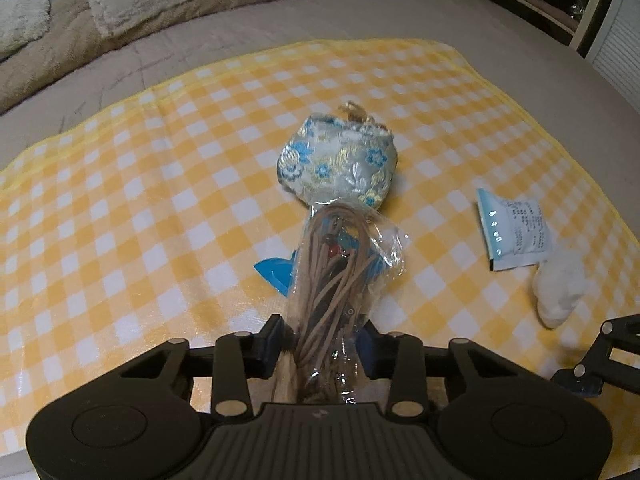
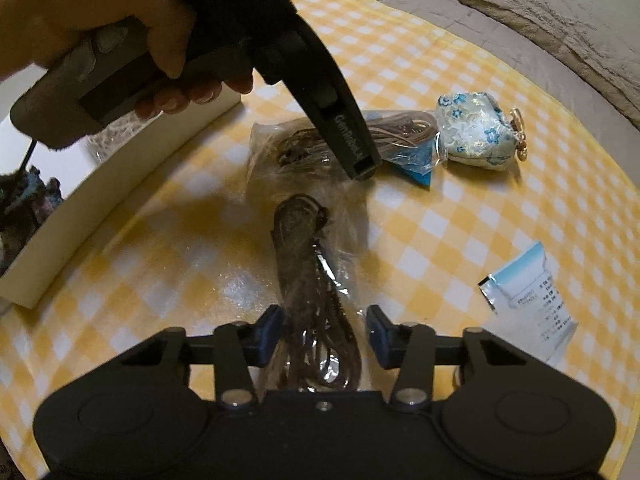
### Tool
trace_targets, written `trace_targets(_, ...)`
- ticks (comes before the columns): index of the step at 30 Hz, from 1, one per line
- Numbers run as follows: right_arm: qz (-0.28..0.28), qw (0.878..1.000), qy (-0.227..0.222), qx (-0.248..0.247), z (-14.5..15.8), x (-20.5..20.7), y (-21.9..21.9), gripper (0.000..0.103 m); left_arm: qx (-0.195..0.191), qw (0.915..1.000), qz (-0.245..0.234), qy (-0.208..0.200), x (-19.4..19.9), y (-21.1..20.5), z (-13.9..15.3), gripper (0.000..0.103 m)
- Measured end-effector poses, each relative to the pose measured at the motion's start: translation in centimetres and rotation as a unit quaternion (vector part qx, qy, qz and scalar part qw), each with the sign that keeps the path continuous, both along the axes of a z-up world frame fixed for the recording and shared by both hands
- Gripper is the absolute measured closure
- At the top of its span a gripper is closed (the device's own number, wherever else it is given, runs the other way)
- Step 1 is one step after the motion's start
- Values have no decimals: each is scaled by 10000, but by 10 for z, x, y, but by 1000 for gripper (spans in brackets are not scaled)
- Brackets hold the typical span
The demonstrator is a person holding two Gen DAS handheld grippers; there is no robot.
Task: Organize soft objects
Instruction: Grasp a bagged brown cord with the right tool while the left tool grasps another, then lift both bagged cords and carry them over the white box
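Note:
In the left wrist view my left gripper (image 1: 322, 346) is shut on a clear bag of tan cords (image 1: 340, 276), which lies on the yellow checked cloth (image 1: 120, 184). A floral brocade pouch (image 1: 340, 160) lies just beyond the bag. In the right wrist view my right gripper (image 2: 324, 334) straddles a clear bag of dark brown cords (image 2: 316, 280); its jaws stand apart at the bag's sides. The left gripper (image 2: 360, 160) reaches down onto the tan-cord bag (image 2: 288, 144), with the pouch (image 2: 476, 132) to its right.
A white-and-blue sachet (image 1: 516, 232) and a white fluffy wad (image 1: 560, 288) lie at the right of the cloth. A white box (image 2: 100, 184) with dark soft items inside stands at the left. Beige blankets (image 1: 200, 12) lie behind the cloth.

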State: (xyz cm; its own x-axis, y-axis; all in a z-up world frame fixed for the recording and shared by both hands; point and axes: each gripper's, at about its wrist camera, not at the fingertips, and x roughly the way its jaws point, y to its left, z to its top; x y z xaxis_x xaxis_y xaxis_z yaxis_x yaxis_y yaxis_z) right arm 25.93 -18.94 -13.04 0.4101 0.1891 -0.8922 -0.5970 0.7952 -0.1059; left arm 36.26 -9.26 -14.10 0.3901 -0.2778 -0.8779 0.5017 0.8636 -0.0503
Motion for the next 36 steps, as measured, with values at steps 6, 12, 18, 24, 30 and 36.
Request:
trace_targets(6, -192, 9997, -179, 28, 15, -10, -3, 62, -115, 9997, 117, -197, -15, 3, 23, 66)
trace_targets(12, -562, 9978, -326, 123, 33, -22, -13, 62, -302, 9983, 292, -414, -36, 9, 50, 66)
trace_targets(18, -1108, 9919, -501, 369, 52, -27, -31, 62, -489, 9948, 588, -680, -61, 22, 77, 66)
trace_targets(24, -1711, 9794, -812, 697, 77, -34, -44, 62, -674, 9888, 931, -956, -85, 44, 105, 66)
trace_targets(30, -2105, 9641, -1130, 1154, 99, -43, -51, 62, -710, 9826, 1243, -1187, -107, 70, 125, 66)
trace_targets(36, -2389, 9484, -1256, 1663, 113, -49, -44, 62, -822, 9744, 1571, -1383, -134, 105, 146, 66)
